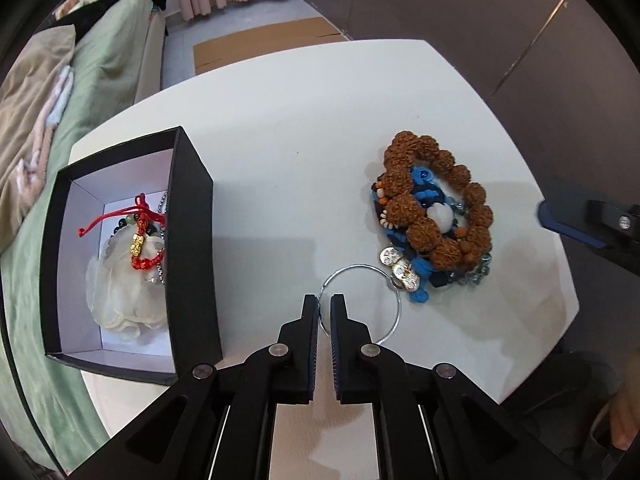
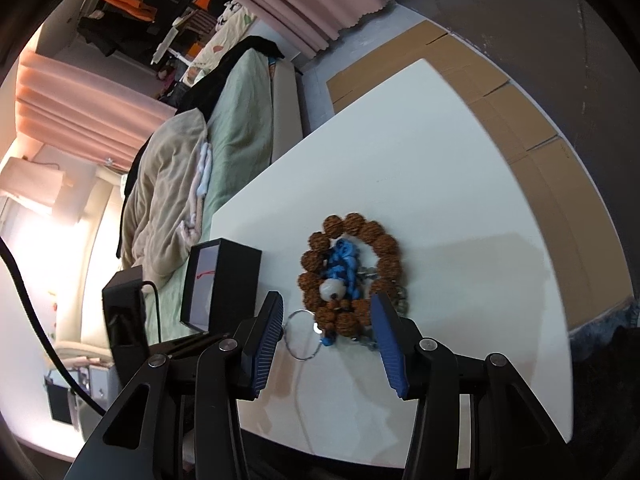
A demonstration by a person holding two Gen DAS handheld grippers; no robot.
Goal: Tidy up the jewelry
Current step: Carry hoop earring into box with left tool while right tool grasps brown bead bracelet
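A pile of jewelry lies on the white table: a brown seed-bead bracelet on top of blue cord pieces, with a thin silver bangle and its silver charms at the near side. My left gripper is shut on the bangle's left rim. A black open box stands to the left and holds a red cord bracelet and other pieces. My right gripper is open and empty, just short of the pile; the bangle lies between its fingers.
A bed with a green sheet runs along the table's left side. Flat cardboard lies on the floor beyond the table's far edge. A dark wall stands to the right. The black box also shows in the right wrist view.
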